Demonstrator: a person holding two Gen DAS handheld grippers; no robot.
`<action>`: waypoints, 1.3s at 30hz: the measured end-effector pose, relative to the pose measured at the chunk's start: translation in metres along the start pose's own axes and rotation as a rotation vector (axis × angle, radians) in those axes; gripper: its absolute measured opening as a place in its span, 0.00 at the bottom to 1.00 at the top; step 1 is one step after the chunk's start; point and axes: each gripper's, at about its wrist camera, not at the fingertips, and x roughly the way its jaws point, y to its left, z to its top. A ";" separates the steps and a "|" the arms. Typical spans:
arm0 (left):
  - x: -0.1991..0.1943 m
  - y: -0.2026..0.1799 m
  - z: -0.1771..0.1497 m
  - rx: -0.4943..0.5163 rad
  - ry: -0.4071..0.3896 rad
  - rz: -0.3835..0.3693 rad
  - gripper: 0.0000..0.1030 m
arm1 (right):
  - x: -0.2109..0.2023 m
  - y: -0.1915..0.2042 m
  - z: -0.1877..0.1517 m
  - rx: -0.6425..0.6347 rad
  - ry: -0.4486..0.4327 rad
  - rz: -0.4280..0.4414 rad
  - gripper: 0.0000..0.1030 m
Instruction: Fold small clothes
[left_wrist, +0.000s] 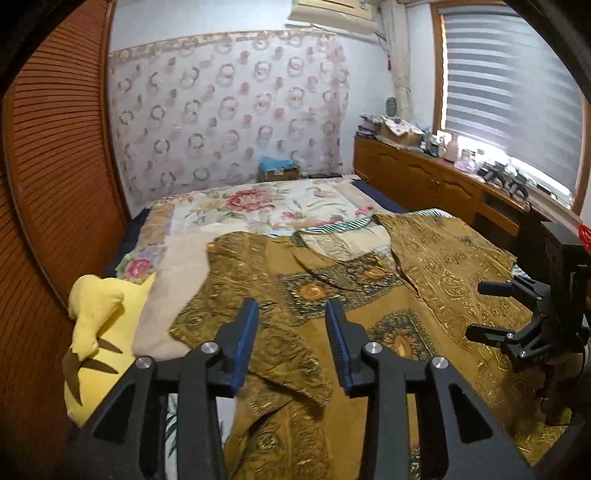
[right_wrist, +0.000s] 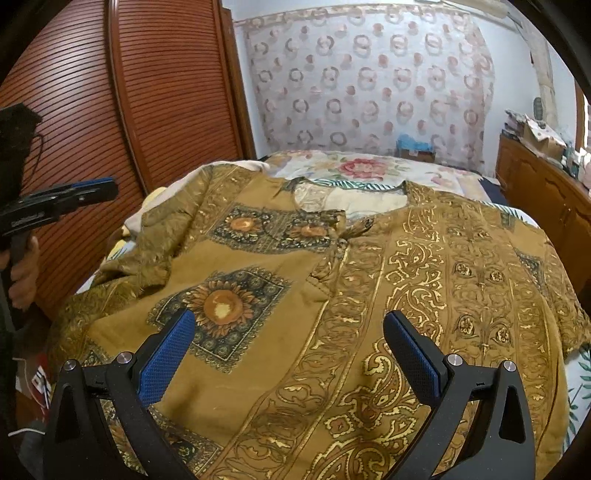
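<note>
A mustard-gold patterned shirt (left_wrist: 369, 295) with sunflower squares lies spread face up on the bed; it fills the right wrist view (right_wrist: 332, 295), collar at the far side. Its left sleeve (left_wrist: 266, 354) is rumpled. My left gripper (left_wrist: 291, 314) is open and empty, held just above the shirt's left sleeve side. It also shows at the left edge of the right wrist view (right_wrist: 92, 190). My right gripper (right_wrist: 288, 328) is open and empty above the shirt's lower middle. It also shows in the left wrist view (left_wrist: 484, 314) at the right, above the shirt's right side.
The bed has a floral cover (left_wrist: 258, 206). A yellow plush toy (left_wrist: 99, 332) and a beige cloth (left_wrist: 177, 280) lie at the bed's left. A slatted wooden wardrobe (right_wrist: 147, 92) stands left; a cluttered wooden cabinet (left_wrist: 424, 177) runs along the right under the window.
</note>
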 end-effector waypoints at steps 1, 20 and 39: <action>-0.004 0.005 -0.002 -0.015 -0.001 0.014 0.36 | 0.000 0.000 0.001 -0.004 0.000 0.000 1.00; -0.030 0.062 -0.048 -0.183 -0.005 0.097 0.52 | 0.087 0.103 0.092 -0.287 0.005 0.246 0.76; -0.030 0.065 -0.063 -0.196 -0.007 0.128 0.52 | 0.170 0.157 0.089 -0.409 0.205 0.254 0.27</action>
